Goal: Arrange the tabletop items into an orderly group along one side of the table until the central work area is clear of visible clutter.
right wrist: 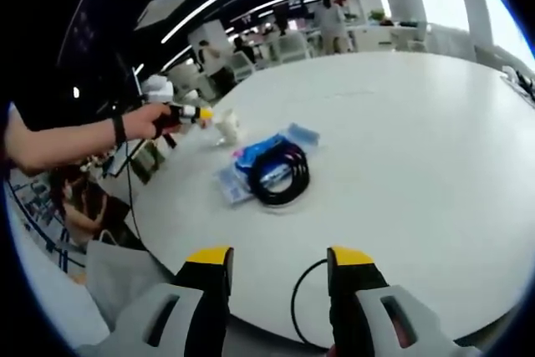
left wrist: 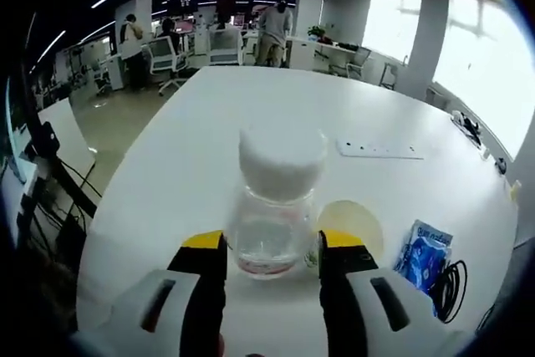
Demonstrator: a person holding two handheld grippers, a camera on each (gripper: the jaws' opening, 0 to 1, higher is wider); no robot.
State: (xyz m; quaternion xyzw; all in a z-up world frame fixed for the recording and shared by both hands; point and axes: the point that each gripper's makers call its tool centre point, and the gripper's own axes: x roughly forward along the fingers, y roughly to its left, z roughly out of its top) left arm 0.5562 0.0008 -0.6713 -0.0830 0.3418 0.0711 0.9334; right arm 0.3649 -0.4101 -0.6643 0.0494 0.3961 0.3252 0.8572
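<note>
**Jar between left tongs; right tongs idle at worktop edge**

Jar (left wrist: 276,206) of clear glass with a white lid stands upright on the white worktop (left wrist: 201,140), lodged between the yellow-tipped jaws of the left tongs (left wrist: 272,250). Whether those jaws press its sides or merely flank it cannot be told. In the left gripper view, a pale round disc (left wrist: 351,223) lies just beside the jar at 3 o'clock, a blue packet (left wrist: 425,255) further out at 4 o'clock, touching a black cable coil (left wrist: 451,286). A flat white power strip (left wrist: 380,149) lies well apart at 1 o'clock.

In the right gripper view, the right tongs (right wrist: 280,263) stand spread apart with nothing between them, above the near worktop edge. Coil and blue packets lie at 12 o'clock. At 11 o'clock a person's hand (right wrist: 146,120) holds the left tongs at the jar.
</note>
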